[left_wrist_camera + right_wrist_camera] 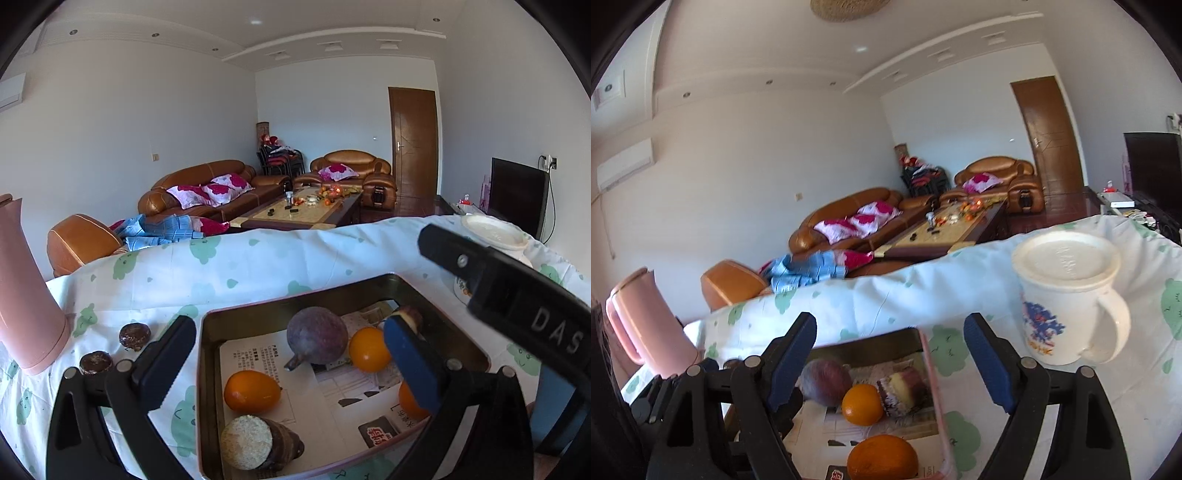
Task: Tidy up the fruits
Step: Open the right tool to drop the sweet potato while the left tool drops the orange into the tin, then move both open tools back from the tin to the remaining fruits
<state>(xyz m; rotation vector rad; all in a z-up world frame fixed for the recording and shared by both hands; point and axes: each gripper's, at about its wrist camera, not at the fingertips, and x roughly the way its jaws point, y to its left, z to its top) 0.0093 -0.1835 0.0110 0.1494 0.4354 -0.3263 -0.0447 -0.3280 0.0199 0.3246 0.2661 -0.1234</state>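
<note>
Both the left gripper (pixel 288 350) and right gripper (pixel 890 354) gape, released, over the tin (pixel 210 369); oranges (pixel 252 391) inside, mug (pixel 1067 299) at 2 o'clock

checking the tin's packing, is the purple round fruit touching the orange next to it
Cannot tell. In the left wrist view the purple fruit overlaps the orange, with no gap and no contact plainly shown; the right wrist view is blurred, so it settles nothing inside the tin.

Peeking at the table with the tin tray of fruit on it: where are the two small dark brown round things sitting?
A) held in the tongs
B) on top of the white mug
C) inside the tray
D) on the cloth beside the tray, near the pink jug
D: the two brown round things lie on the tablecloth, between the tray and the pink jug.
</note>
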